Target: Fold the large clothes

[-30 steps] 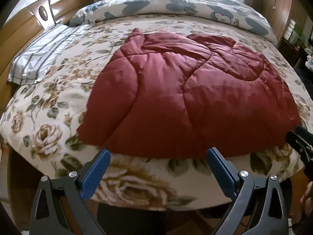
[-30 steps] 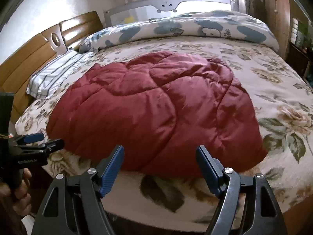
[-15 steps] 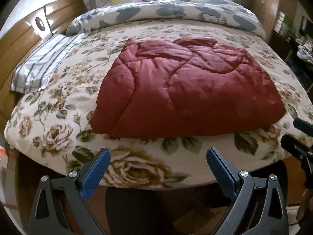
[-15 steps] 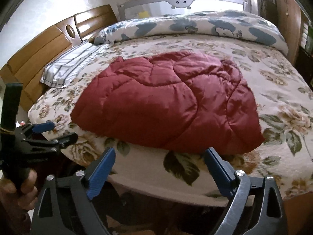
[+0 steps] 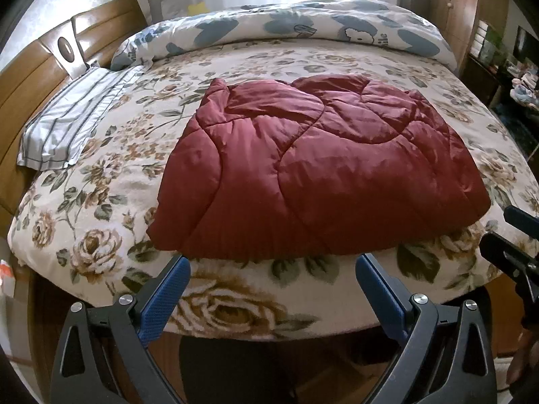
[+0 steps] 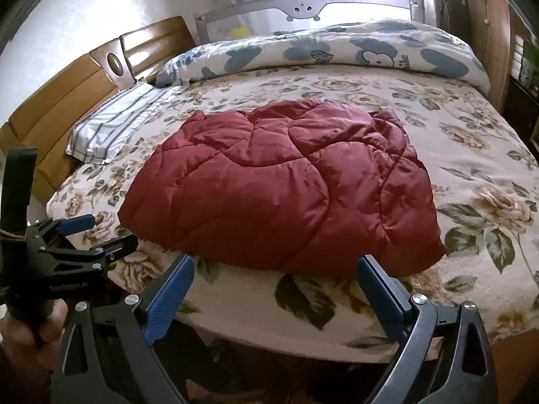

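Observation:
A dark red quilted padded garment lies folded in a rough rectangle on the flowered bedspread; it also shows in the right wrist view. My left gripper is open and empty, held off the bed's near edge, short of the garment's near hem. My right gripper is open and empty, also off the near edge. The left gripper shows at the left of the right wrist view, and the right gripper at the right edge of the left wrist view.
A striped pillow lies at the bed's left by the wooden headboard. A rolled blue-patterned duvet lies along the far side before a grey bed rail. Wooden wardrobe and shelves stand at the right.
Both grippers have pulled back from the garment toward the bed's near edge. The garment now lies smaller and farther in both views. Both stay open.

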Available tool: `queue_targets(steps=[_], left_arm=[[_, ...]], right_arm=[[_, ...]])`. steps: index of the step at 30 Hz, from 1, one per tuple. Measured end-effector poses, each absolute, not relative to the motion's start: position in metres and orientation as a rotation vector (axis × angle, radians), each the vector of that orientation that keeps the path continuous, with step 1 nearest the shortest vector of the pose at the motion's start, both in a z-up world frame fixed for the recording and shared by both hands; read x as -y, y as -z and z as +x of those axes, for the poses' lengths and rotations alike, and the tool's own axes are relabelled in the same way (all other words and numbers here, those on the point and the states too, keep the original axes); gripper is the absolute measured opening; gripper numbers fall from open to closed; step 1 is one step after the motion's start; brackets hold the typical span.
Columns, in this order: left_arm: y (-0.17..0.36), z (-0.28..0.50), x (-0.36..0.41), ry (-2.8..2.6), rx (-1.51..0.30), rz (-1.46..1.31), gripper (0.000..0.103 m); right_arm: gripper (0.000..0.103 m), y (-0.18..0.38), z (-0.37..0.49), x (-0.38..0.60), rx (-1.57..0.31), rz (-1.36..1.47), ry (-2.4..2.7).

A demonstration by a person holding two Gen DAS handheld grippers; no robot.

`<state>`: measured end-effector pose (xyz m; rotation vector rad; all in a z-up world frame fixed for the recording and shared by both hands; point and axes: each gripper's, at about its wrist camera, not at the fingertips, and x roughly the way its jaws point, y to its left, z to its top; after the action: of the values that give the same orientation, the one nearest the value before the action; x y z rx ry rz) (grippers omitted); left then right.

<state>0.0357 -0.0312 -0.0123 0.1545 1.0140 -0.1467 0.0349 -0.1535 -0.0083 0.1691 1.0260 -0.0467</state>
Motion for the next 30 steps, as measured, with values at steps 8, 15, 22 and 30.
queue_targets(steps=[8,15,22,30], left_arm=[[0.012,0.046,0.031,0.140,-1.006,0.153,0.100],[0.014,0.050,0.032,0.139,-1.006,0.157,0.100],[0.016,0.058,0.033,0.140,-1.013,0.157,0.100],[0.021,0.065,0.035,0.137,-1.018,0.160,0.100]], right_arm=[[0.098,0.009,0.046,0.156,-1.021,0.169,0.042],[0.098,0.011,0.054,0.160,-1.029,0.172,0.040],[0.098,0.012,0.057,0.160,-1.030,0.174,0.040],[0.098,0.016,0.066,0.165,-1.034,0.189,0.038]])
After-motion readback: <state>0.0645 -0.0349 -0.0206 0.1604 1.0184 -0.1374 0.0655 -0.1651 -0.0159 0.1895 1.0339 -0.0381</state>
